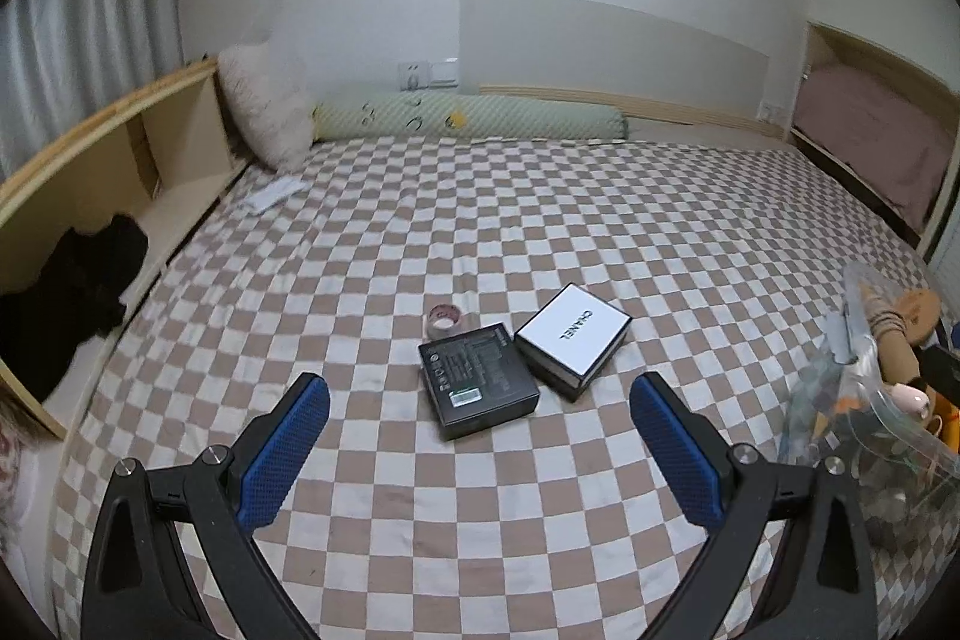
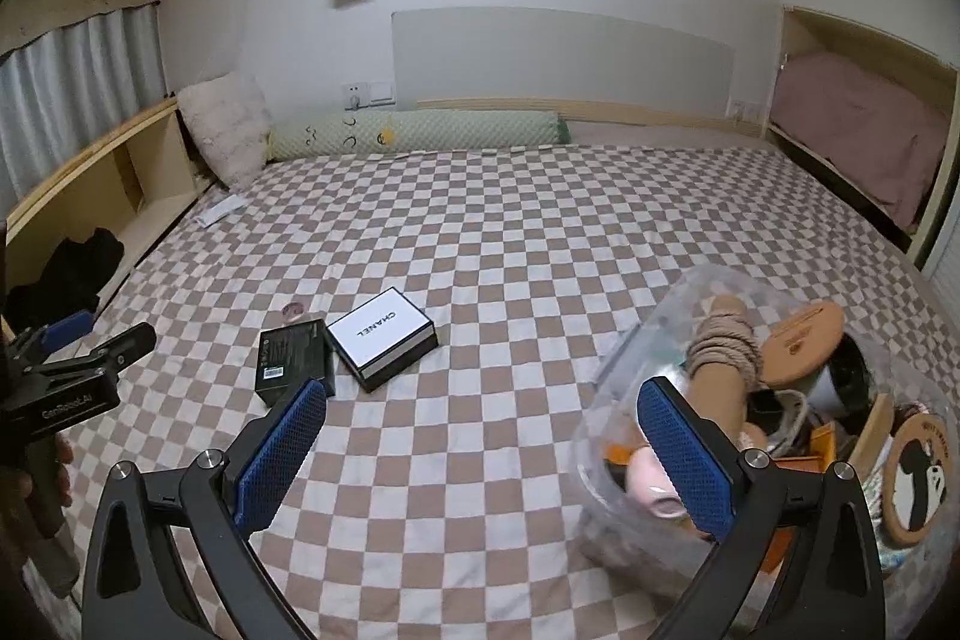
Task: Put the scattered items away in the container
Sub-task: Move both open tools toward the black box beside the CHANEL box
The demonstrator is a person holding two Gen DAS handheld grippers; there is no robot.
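Gaping left gripper (image 1: 480, 409) (right (image 2: 481, 415) too)

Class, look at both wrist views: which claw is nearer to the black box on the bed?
Left. The left claw hangs open just short of the black box, which lies ahead between its fingers. The right claw sits farther right, beside the clear container.
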